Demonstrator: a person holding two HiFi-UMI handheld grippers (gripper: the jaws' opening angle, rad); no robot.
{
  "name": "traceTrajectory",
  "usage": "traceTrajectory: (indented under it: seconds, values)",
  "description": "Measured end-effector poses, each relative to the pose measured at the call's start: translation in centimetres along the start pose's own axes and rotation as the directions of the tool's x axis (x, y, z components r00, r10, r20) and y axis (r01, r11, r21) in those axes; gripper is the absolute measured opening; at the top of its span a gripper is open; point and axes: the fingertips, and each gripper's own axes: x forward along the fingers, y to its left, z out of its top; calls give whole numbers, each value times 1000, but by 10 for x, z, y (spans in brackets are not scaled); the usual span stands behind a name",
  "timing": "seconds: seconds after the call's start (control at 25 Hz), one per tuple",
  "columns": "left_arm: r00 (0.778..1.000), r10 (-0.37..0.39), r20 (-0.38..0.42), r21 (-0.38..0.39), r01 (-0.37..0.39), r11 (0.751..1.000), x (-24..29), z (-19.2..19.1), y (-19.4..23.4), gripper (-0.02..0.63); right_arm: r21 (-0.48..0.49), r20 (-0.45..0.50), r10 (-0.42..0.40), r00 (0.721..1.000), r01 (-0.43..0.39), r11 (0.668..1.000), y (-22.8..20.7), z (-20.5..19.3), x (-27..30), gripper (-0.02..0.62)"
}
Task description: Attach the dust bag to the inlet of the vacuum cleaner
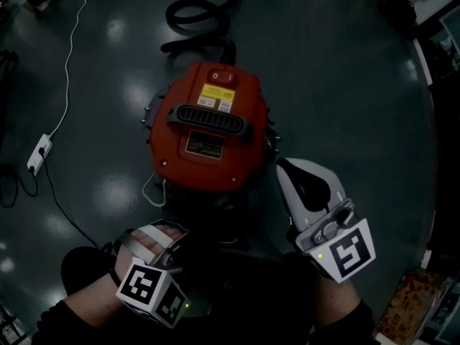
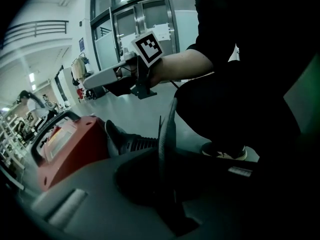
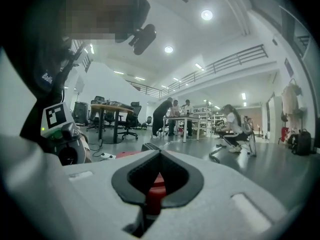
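power strip (image 1: 39, 154): far left on the floor (image 1: 345, 85), white cable (image 1: 70, 56) running up from it.
left hand-held gripper (image 2: 167, 199): bottom left in the head view, low, by the person's knee. Jaws nearly together, clamped on a thin dark strip (image 2: 168, 134) that stands on edge and rises out of the jaw gap.
dust bag: can't confirm that the strip is part of it; too dark to tell.
vacuum cleaner (image 1: 208, 131): centre, on the floor, red round top up. Black handle (image 1: 208, 119) across the top, yellow label (image 1: 216, 95) and a red switch (image 1: 221, 76) beyond it. Sits just left of the strip in the left gripper view.
hose (image 1: 205, 16): black, looped on the floor behind the vacuum cleaner.
inlet: not visible in any view.
right hand-held gripper (image 1: 284, 169): right of the vacuum cleaner, tips at its rim; contact not clear. Jaws fully together with nothing pinched; red housing shows through the notch behind the tips.
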Motion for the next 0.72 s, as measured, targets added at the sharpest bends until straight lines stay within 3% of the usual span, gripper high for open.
traceTrajectory:
  seconds: [0.52, 0.56, 0.72]
  values:
    - [999, 2, -39, -44, -4, 999, 4, -5, 5, 34, -65, -53, 166, 985, -169, 983, -6, -18, 31, 9]
    - [999, 0, -39, -48, -2, 999, 5, -5, 5, 34, -76, -66, 189, 980, -194, 978, -4, -20, 36, 76]
    - [999, -3, -39, -54, 1, 999, 5, -4, 4, 32, -109, -134, 242, 961, -257, 960, -1, -29, 56, 122]
